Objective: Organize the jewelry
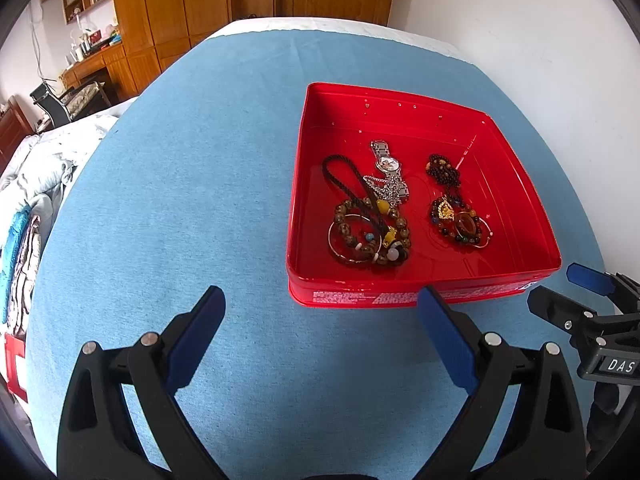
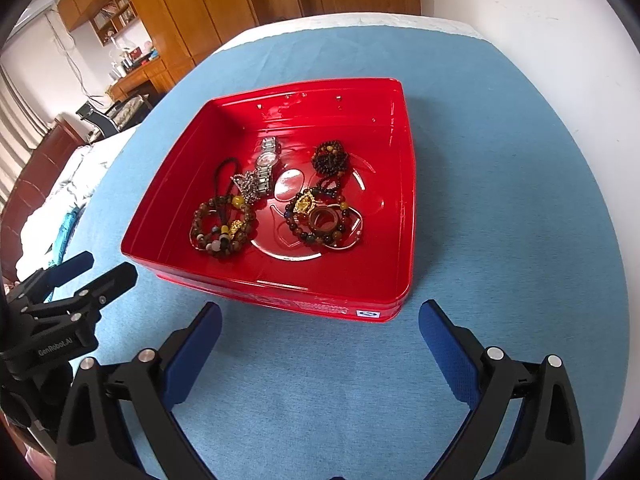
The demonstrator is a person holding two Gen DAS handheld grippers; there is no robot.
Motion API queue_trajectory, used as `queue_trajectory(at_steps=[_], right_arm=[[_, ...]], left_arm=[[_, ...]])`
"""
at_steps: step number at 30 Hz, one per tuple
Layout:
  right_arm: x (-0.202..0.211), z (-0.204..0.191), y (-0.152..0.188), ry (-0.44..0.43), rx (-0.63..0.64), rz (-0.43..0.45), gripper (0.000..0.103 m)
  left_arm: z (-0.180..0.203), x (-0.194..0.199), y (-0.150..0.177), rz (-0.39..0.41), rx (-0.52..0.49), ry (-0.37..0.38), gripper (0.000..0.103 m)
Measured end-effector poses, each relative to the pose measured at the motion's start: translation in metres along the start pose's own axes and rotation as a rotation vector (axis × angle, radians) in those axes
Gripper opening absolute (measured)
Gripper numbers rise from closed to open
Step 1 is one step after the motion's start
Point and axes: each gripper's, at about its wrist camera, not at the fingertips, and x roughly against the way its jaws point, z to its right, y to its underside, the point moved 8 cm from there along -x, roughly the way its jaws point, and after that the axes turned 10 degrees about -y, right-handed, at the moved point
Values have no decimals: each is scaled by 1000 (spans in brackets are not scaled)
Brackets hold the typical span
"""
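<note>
A shallow red tin tray (image 1: 528, 196) (image 2: 160, 208) lies on the blue cloth and holds all the jewelry. In it are a silver watch (image 1: 386, 162) (image 2: 267, 160), a silver sparkly pendant (image 1: 386, 188) (image 2: 246, 186), a dark cord with beaded bracelets (image 1: 370, 236) (image 2: 224, 228), a dark bead string (image 1: 442, 170) (image 2: 330, 158), and multicoloured beads with a gold charm and brown ring (image 1: 460, 224) (image 2: 322, 218). My left gripper (image 1: 320, 300) stands open just short of the tray's near wall, nothing between its fingers. Open and empty too, my right gripper (image 2: 320, 316) faces the tray's near edge.
The blue cloth (image 1: 180, 200) (image 2: 500, 200) covers a table against a white wall (image 1: 520, 20). Wooden wardrobes (image 1: 168, 8) and a desk with a black chair (image 1: 56, 100) stand behind. Bedding (image 1: 36, 176) is piled at the left. Each gripper shows at the other view's side edge.
</note>
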Motion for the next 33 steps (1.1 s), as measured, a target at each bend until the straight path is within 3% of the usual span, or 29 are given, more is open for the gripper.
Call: queue_trajectory(at_steps=[33], right_arm=[[-1, -1, 0, 0, 5, -1, 99]], left_arm=[[-1, 1, -1, 2, -8, -1, 96]])
